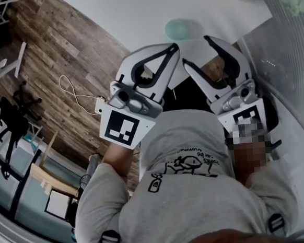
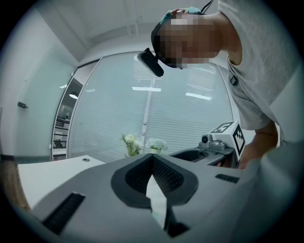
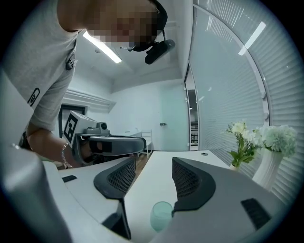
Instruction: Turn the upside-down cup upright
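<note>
A pale green translucent cup (image 1: 181, 28) stands on the white table (image 1: 133, 15), just beyond both grippers. My left gripper (image 1: 175, 47) is shut with nothing in it, its tip to the near left of the cup. My right gripper (image 1: 196, 51) is open and empty, held short of the cup and apart from it. In the right gripper view the cup (image 3: 161, 216) shows low between the spread jaws of that gripper (image 3: 154, 161), out ahead on the table. I cannot tell which end of the cup is up. The left gripper view shows its own jaws (image 2: 153, 159) pressed together.
A vase of white flowers (image 3: 247, 142) stands at the table's far right by a glass wall with blinds (image 2: 156, 109). The table edge runs diagonally; wooden floor (image 1: 58, 57) with a cable and chairs lies to its left.
</note>
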A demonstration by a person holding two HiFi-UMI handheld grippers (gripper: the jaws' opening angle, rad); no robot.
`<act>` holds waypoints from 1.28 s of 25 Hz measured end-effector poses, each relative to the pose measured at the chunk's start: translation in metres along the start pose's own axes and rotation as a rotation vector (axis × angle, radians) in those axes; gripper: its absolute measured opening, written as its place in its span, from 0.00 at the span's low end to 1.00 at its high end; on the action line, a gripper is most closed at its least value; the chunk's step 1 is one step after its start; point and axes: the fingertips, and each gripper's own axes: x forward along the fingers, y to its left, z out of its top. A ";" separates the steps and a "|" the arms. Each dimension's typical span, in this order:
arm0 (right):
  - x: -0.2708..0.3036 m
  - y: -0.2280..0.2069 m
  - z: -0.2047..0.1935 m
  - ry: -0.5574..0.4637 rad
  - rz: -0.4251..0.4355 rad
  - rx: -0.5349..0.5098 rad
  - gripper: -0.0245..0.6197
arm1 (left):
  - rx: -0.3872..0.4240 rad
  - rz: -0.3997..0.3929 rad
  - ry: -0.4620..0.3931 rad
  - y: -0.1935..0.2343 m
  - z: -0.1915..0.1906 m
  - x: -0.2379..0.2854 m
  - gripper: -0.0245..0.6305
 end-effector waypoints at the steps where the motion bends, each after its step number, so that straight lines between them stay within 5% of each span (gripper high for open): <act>1: 0.007 -0.003 -0.004 0.000 -0.002 -0.001 0.42 | 0.000 -0.001 0.003 0.007 -0.004 0.001 0.04; 10: 0.043 -0.017 -0.079 0.000 -0.017 0.025 0.47 | -0.013 0.006 0.028 0.030 -0.081 0.010 0.04; 32: 0.046 -0.018 -0.109 0.032 -0.037 0.027 0.54 | -0.039 0.016 0.000 0.015 -0.096 0.011 0.04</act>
